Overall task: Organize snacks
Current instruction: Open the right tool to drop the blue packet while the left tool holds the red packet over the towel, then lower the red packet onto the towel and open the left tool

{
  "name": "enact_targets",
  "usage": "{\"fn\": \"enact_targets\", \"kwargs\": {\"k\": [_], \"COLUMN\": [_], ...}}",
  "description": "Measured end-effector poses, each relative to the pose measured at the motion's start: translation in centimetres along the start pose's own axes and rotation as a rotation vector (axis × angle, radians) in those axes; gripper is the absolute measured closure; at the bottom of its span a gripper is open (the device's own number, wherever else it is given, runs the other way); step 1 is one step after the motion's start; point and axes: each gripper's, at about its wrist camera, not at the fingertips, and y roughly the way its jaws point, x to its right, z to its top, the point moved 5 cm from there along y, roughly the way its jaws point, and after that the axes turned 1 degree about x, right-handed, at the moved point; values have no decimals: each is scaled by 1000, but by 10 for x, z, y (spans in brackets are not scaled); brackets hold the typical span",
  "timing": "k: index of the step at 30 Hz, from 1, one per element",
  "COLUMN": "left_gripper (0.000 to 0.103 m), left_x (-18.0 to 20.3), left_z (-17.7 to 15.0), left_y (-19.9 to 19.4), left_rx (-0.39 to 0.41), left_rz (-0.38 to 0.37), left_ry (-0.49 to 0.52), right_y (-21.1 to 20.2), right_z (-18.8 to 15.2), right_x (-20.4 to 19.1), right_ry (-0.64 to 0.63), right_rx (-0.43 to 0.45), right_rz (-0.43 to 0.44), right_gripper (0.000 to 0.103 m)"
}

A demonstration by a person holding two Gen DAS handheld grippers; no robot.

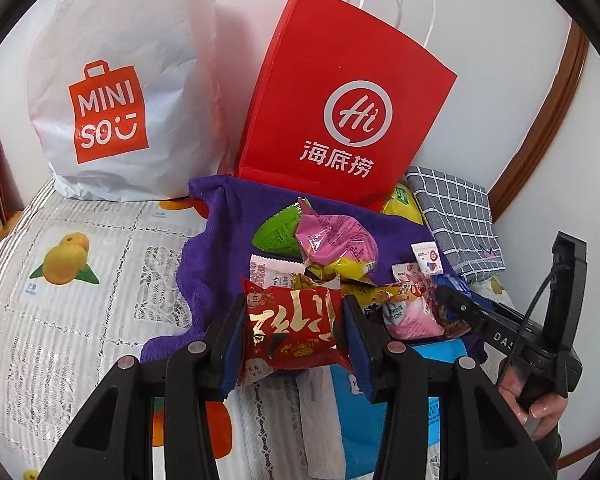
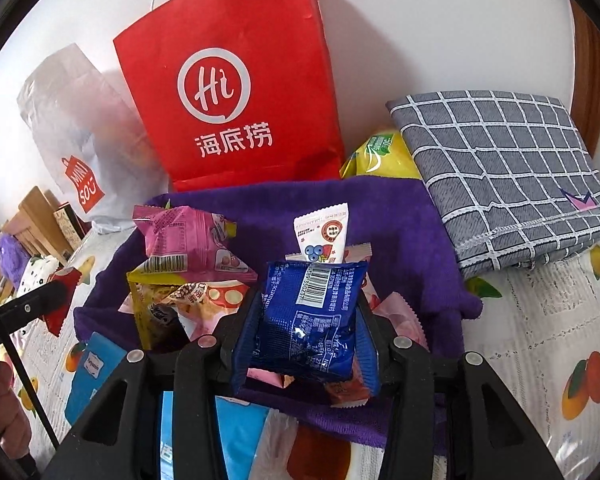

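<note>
My left gripper point(image 1: 294, 332) is shut on a red snack packet with gold lettering point(image 1: 294, 330), held above the near edge of the purple cloth point(image 1: 220, 232). My right gripper point(image 2: 306, 328) is shut on a blue snack packet with a barcode point(image 2: 310, 320), held over the same cloth point(image 2: 400, 216). It also shows in the left wrist view point(image 1: 456, 300) at the right, by the snack pile. Several loose snacks lie on the cloth: a pink packet point(image 1: 336, 240) point(image 2: 188, 240), a green one point(image 1: 278, 232), a white sachet point(image 2: 324, 232).
A red paper bag point(image 1: 340, 112) point(image 2: 236, 92) and a white MINISO bag point(image 1: 116, 92) stand against the wall. A folded grey checked cloth point(image 2: 508, 176) and a yellow packet point(image 2: 380, 156) lie at the right. A light blue packet point(image 2: 96, 368) lies on the fruit-print tablecloth point(image 1: 68, 280).
</note>
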Motion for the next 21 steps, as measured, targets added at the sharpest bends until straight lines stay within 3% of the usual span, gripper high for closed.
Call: {"fn": "enact_targets", "kwargs": {"k": [4, 21], "left_gripper": [60, 60], "left_x": [-2, -2], "left_z": [-1, 8], "left_y": [6, 29], "left_rx": [-8, -8], "left_rz": [-3, 76], "left_ry": [-13, -13], "right_y": [0, -25], "right_z": [0, 3], "right_x": [-1, 3], "right_ry": [-11, -13], "right_rx": [4, 63], "right_rz": [-16, -19], "right_gripper": [52, 52]}}
